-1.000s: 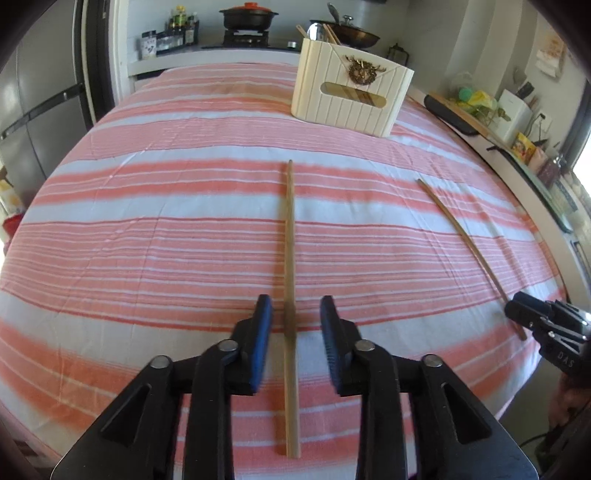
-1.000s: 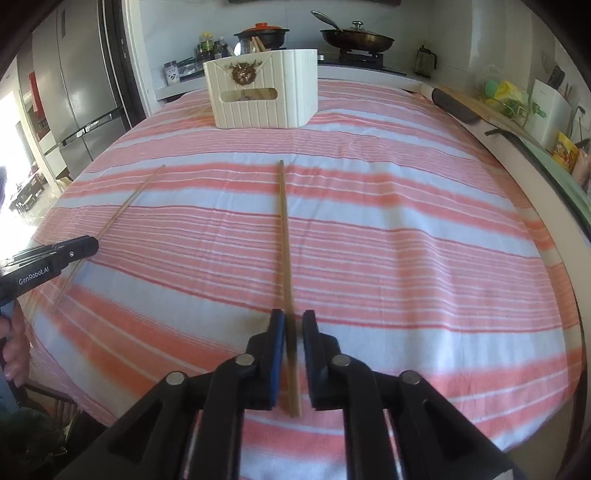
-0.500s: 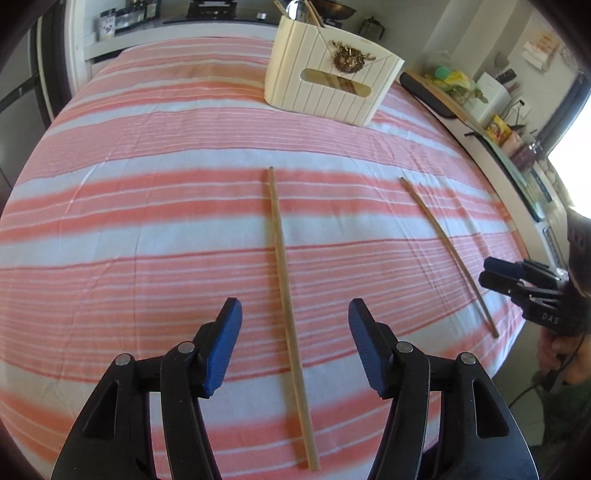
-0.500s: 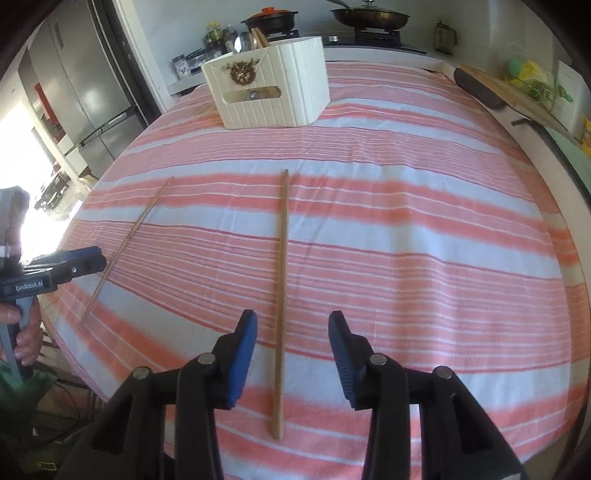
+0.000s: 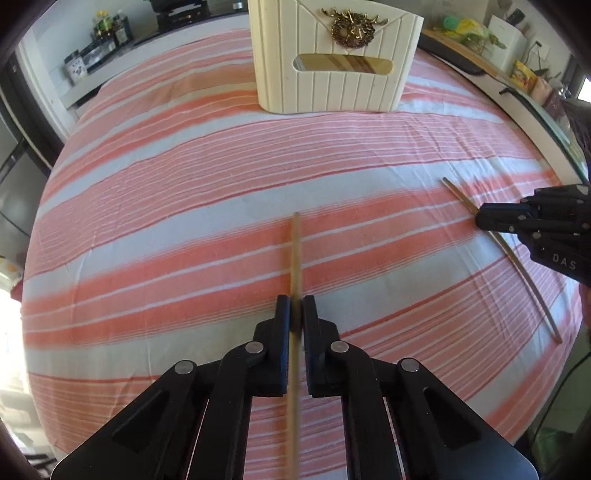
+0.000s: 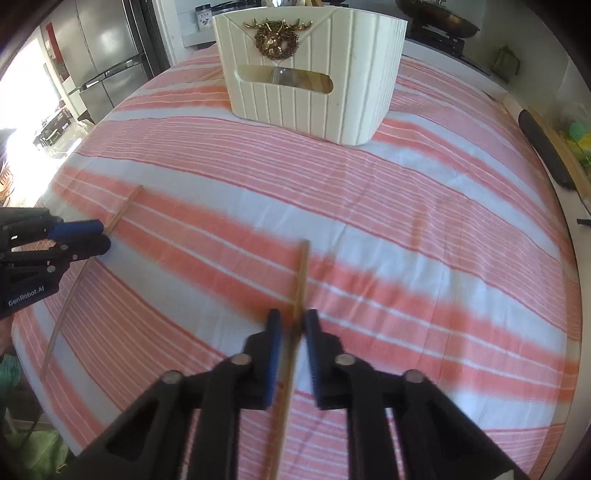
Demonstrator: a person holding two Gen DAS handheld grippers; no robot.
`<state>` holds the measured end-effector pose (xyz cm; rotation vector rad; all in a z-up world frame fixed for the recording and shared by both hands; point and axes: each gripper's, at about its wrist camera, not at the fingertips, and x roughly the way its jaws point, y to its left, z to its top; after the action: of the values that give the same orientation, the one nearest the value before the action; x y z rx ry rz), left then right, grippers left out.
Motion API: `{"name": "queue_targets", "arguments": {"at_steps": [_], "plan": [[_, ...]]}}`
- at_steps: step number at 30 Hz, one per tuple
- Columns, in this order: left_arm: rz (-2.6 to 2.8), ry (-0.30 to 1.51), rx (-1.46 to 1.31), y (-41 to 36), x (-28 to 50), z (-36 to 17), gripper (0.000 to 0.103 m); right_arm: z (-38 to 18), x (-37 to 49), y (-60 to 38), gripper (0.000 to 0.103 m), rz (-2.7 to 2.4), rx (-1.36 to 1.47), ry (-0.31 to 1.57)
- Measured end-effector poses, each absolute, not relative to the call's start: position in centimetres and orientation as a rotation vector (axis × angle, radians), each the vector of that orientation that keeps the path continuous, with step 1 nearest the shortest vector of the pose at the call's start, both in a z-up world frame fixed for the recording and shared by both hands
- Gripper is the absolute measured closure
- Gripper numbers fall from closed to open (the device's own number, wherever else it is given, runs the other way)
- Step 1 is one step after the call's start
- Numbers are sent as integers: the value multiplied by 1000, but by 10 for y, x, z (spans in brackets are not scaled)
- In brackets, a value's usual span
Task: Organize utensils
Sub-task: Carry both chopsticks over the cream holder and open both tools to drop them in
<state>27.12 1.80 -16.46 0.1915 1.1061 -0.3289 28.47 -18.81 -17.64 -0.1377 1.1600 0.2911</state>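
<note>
In the left wrist view my left gripper (image 5: 295,310) has its jaws closing onto a bamboo chopstick (image 5: 296,254), pads pressed on it partway along, the tip pointing at the cream utensil caddy (image 5: 332,85). In the right wrist view my right gripper (image 6: 293,325) closes the same way on a second chopstick (image 6: 302,277), blurred by motion. Each view shows the other gripper at its edge: the right gripper (image 5: 482,221) on its chopstick (image 5: 524,269), the left gripper (image 6: 105,236) on its chopstick (image 6: 70,295). The caddy (image 6: 314,96) stands at the far side and holds other utensils.
A pink and white striped cloth (image 5: 184,206) covers the table. A counter with packets and a dark board (image 5: 461,59) runs along the right edge. A steel fridge (image 6: 99,55) stands beyond the far left, and a pan (image 6: 436,18) sits on a stove behind the caddy.
Both grippers stood open over their chopsticks half a second ago and have now shut on them, farther along the sticks. Both hands have moved toward the caddy, which looks larger.
</note>
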Motion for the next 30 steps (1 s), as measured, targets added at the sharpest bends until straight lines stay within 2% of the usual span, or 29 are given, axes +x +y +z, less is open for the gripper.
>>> {"name": "queue_targets", "arguments": {"at_steps": [3,17,27,30], "plan": [[-334,1035,137,27,264,-145,98,-163,285,-198,97,286,-62,1129],[-414,540,-82,69,212,6,98,-13,218,-228,97,334,43,660],[-351,301,-148,75,293,116,98,85,306,-223,97,285,48,404],[-322,274,-144,61,334,131,98,112,335,-215,97,292,14,337]]}}
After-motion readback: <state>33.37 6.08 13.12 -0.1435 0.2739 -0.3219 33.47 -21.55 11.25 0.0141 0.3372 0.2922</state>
